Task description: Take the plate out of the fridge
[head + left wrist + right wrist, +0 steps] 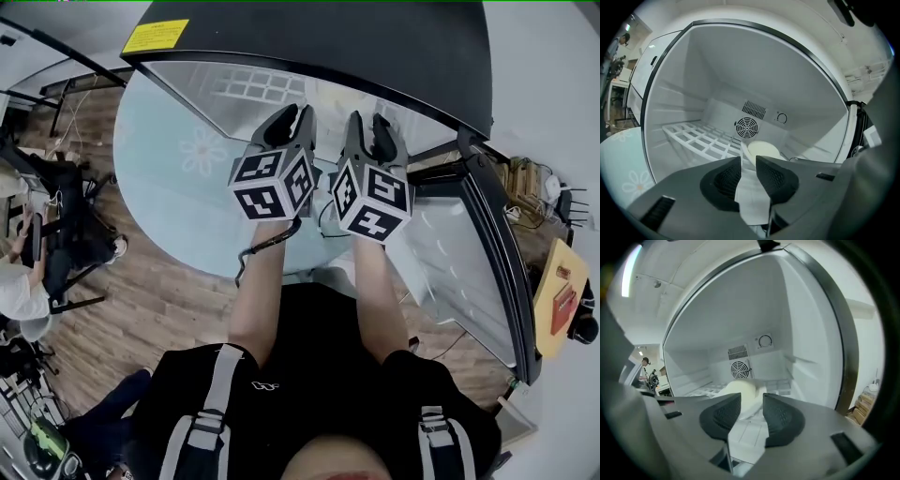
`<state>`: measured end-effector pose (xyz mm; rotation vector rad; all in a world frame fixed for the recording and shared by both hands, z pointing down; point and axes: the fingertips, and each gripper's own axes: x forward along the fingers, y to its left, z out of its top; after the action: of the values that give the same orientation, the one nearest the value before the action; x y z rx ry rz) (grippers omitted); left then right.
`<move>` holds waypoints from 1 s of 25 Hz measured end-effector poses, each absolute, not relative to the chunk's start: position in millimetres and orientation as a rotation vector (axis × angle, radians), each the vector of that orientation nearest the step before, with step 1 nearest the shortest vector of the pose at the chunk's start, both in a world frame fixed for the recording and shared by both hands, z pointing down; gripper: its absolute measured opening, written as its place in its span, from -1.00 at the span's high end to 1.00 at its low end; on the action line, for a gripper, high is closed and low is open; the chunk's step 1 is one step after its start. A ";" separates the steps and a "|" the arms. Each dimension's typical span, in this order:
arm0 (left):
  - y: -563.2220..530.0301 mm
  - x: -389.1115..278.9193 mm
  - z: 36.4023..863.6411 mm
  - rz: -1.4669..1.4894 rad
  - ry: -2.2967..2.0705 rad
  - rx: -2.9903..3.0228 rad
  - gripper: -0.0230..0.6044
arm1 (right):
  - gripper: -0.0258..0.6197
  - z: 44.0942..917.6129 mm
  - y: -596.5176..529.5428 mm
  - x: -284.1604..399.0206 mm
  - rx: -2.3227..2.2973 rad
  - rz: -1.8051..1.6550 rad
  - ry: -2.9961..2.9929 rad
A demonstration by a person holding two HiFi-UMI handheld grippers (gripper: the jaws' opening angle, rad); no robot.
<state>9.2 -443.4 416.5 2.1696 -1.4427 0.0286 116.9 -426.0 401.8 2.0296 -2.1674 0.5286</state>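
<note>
The fridge (717,70) is open, the plate (761,149) remains inside at 6 o'clock of the rear fan (746,126), and the left gripper (749,161) and right gripper (752,401) are both released and empty, so grasping and withdrawal remain.

Fridge (740,65) mouth: wide open straight ahead of you.
Shelf (691,136): bare grid at lower left; plate (761,149) occupies the centre.
Door (459,253): swung out at frame right, beside your right gripper (368,131).
</note>
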 end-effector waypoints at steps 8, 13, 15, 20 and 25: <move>-456.2 11.0 415.7 0.016 -1.418 2.179 0.61 | 0.49 407.2 -440.8 120.0 2.049 0.554 -2.133; -460.0 8.7 410.7 -0.009 -1.415 2.183 0.60 | 0.49 413.8 -445.0 123.2 2.053 0.565 -2.080; -461.4 11.1 413.2 -0.008 -1.398 2.180 0.59 | 0.47 416.7 -446.3 124.1 2.054 0.589 -2.062; -463.6 19.9 414.8 -0.057 -1.323 2.172 0.60 | 0.47 419.1 -448.7 123.9 2.050 0.646 -2.061; -463.8 27.5 412.9 -0.074 -1.269 2.189 0.58 | 0.48 419.4 -449.8 123.1 2.042 0.658 -2.076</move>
<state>27.5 -463.8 412.9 2.1888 -1.2695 -0.0735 123.1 -449.8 419.4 2.0420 -2.0765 0.6576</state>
